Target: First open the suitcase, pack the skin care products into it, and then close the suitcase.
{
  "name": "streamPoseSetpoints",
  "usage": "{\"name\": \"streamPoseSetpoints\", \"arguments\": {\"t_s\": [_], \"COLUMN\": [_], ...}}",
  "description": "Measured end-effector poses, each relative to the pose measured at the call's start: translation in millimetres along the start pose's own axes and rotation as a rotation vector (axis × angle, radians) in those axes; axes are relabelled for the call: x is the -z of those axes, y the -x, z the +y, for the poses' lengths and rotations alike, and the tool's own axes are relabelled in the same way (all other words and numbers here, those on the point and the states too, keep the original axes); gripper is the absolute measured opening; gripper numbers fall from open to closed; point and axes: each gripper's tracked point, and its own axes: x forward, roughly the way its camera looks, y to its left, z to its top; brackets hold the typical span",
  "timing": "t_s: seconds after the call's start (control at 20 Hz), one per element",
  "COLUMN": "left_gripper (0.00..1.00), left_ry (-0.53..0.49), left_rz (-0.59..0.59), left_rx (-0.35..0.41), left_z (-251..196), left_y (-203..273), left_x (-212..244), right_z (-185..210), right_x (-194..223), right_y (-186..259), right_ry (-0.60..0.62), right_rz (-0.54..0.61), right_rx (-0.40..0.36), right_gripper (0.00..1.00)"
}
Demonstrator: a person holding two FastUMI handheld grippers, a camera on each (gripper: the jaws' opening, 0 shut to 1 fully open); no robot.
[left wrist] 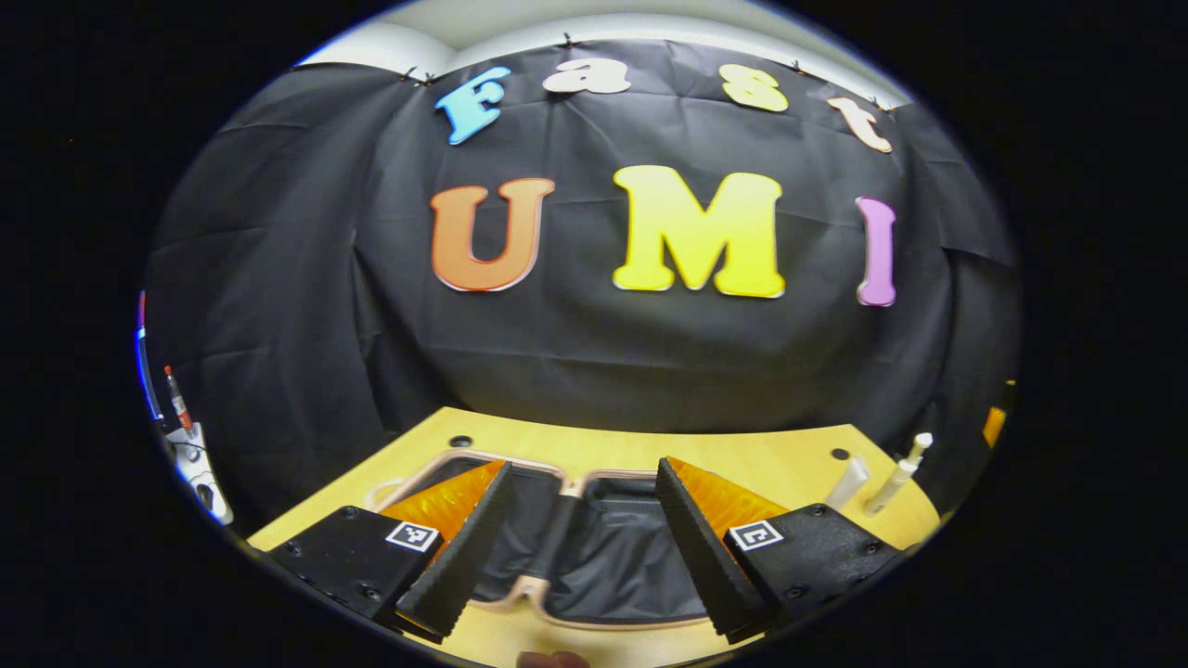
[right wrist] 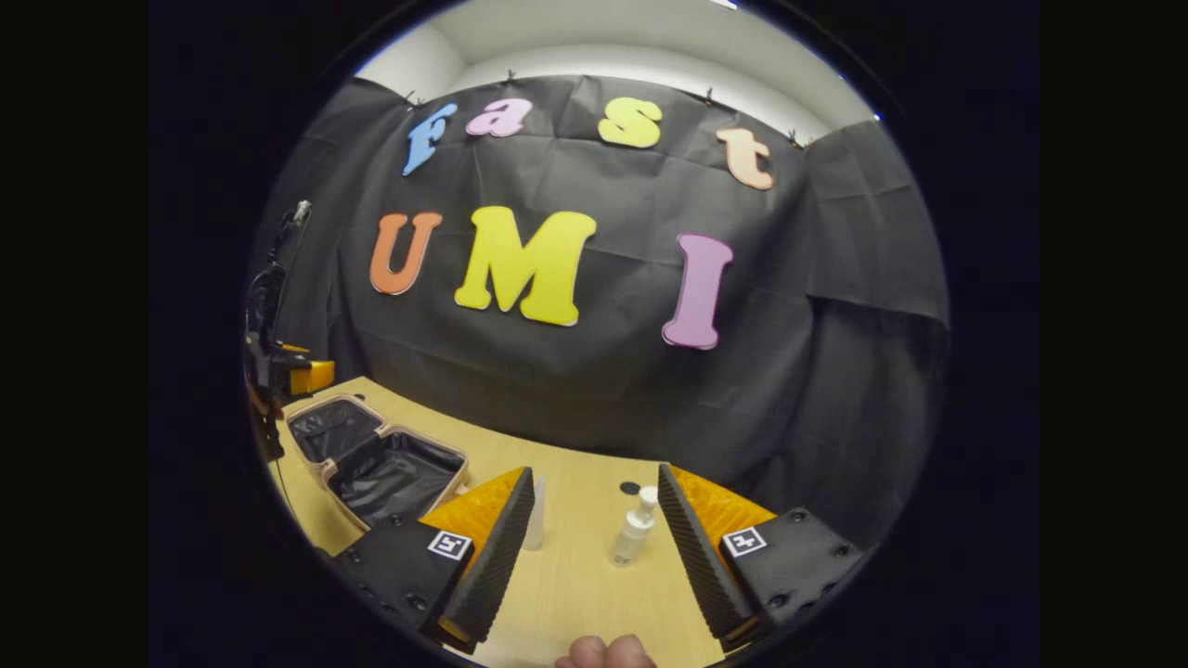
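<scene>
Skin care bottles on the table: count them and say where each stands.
2. A slim tube stands beside the right tongs' left finger; a pump bottle stands between the fingers, nearer the right one. Both are outside the open suitcase. Others may be hidden.

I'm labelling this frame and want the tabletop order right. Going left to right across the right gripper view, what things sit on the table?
Open suitcase → slim tube standing beside the right gripper's left finger → small pump bottle → dark round hole in the table, just behind that bottle.

Light: dim, from overhead | focus: sharp centre | edges: strong fisheye bending, darkening
</scene>
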Motion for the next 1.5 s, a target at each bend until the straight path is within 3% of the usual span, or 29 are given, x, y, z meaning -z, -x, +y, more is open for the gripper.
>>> {"name": "streamPoseSetpoints", "arguments": {"t_s": [0.55,0.75,1.15,1.25,1.5], "left_gripper": [0.98,0.98,1.00,0.98,0.89], "left_ry": [-0.059,-0.088,-0.156,-0.160,-0.183], "left_rz": [0.067,0.103,0.214,0.273,0.314], "left_rx": [0.317,0.390,0.399,0.390,0.390], "left_z": [-198.2,-252.6,-292.5,-295.6,-303.2], "left_y": [3.8,-17.7,-98.8,-121.8,-142.7], "left_x": [53.7,92.7,184.4,212.0,228.8], "right_z": [-81.5,-97.8,-133.6,-142.0,-151.3], "right_x": [51.0,72.7,119.4,130.3,143.9], "right_y": [-2.6,-5.9,-3.7,-5.8,-13.9], "right_ry": [-0.036,-0.017,-0.028,-0.040,-0.049], "right_rz": [0.118,0.153,0.259,0.292,0.326], "right_rx": [0.051,0.054,0.110,0.132,0.137], "right_gripper": [0.80,0.80,0.80,0.77,0.79]}}
